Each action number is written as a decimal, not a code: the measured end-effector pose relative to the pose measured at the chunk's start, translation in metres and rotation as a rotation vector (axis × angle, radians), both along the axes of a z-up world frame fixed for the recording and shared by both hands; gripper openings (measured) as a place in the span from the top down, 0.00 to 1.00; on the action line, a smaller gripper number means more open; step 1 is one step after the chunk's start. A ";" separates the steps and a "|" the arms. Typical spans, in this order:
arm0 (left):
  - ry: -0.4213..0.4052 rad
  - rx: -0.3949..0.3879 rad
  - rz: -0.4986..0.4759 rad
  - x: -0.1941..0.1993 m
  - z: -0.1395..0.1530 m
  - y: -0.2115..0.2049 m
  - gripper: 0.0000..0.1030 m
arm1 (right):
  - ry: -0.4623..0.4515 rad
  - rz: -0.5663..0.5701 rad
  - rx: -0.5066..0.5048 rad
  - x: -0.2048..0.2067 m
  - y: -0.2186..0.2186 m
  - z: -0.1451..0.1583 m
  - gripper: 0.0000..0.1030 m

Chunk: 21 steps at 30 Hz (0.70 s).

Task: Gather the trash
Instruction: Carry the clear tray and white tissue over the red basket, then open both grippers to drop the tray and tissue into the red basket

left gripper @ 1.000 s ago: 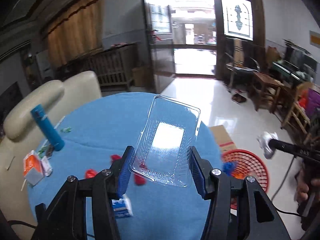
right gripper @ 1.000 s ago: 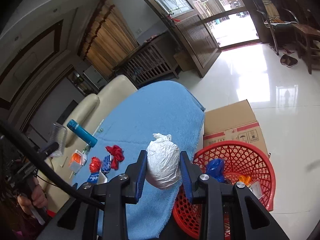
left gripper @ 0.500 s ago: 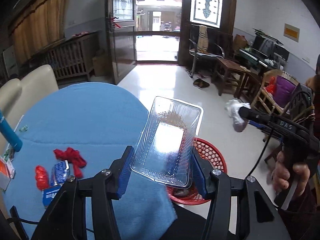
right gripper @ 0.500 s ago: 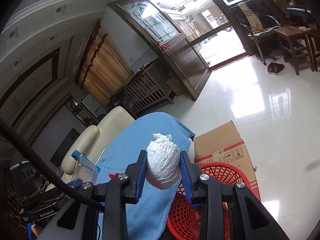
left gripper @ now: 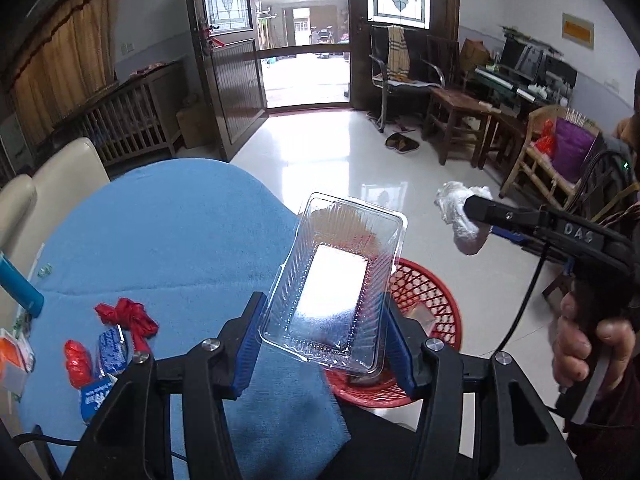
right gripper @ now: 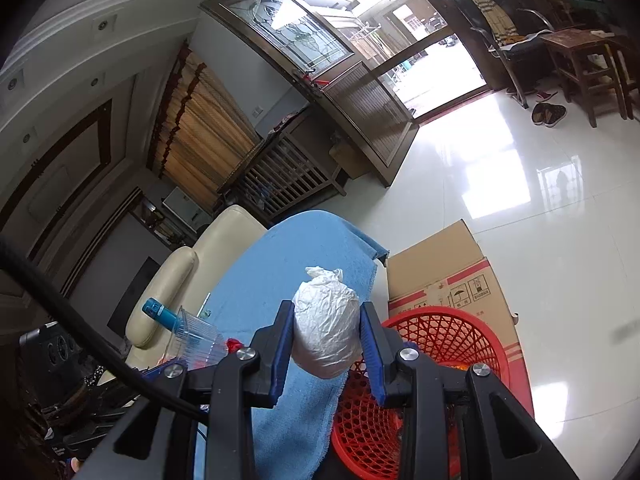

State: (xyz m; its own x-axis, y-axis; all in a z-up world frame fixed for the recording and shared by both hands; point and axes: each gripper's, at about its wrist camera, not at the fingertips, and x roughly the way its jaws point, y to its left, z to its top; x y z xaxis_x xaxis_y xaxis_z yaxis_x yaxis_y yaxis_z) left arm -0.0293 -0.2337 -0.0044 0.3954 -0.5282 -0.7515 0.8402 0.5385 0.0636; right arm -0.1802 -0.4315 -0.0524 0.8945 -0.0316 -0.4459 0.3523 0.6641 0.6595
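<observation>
My left gripper is shut on a clear plastic tray, held tilted above the table's right edge and the red mesh basket on the floor. My right gripper is shut on a crumpled white paper ball, above the table edge and just left of the red basket. In the left wrist view the right gripper with the white ball hangs right of the tray, a hand on its grip. The basket holds some trash.
On the blue cloth-covered table lie red wrappers, a blue-white packet, an orange carton and a blue tube. A cardboard box stands behind the basket. A cream sofa sits left; chairs stand across the glossy floor.
The left gripper has swung right with the tray, from over the table's middle to its edge above the basket. The right gripper has tilted upward a little, the paper ball still between its pads.
</observation>
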 end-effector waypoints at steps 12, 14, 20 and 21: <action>-0.104 0.072 0.011 -0.014 -0.008 -0.014 0.44 | 0.001 0.002 0.023 -0.001 -0.003 -0.005 0.66; -0.111 0.080 0.013 -0.015 -0.009 -0.017 0.44 | 0.002 0.005 0.022 0.000 -0.002 -0.005 0.66; -0.099 0.096 0.000 -0.017 -0.015 -0.019 0.43 | 0.010 0.011 0.027 0.003 0.000 -0.008 0.65; -0.090 0.097 -0.003 -0.016 -0.016 -0.020 0.43 | 0.012 0.012 0.028 0.003 0.000 -0.008 0.65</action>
State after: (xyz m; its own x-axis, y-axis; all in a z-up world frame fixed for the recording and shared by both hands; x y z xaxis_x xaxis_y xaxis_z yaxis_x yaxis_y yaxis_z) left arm -0.0456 -0.2536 -0.0202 0.4622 -0.4561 -0.7605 0.8304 0.5235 0.1907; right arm -0.1773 -0.4319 -0.0606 0.8895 -0.0086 -0.4568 0.3524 0.6494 0.6739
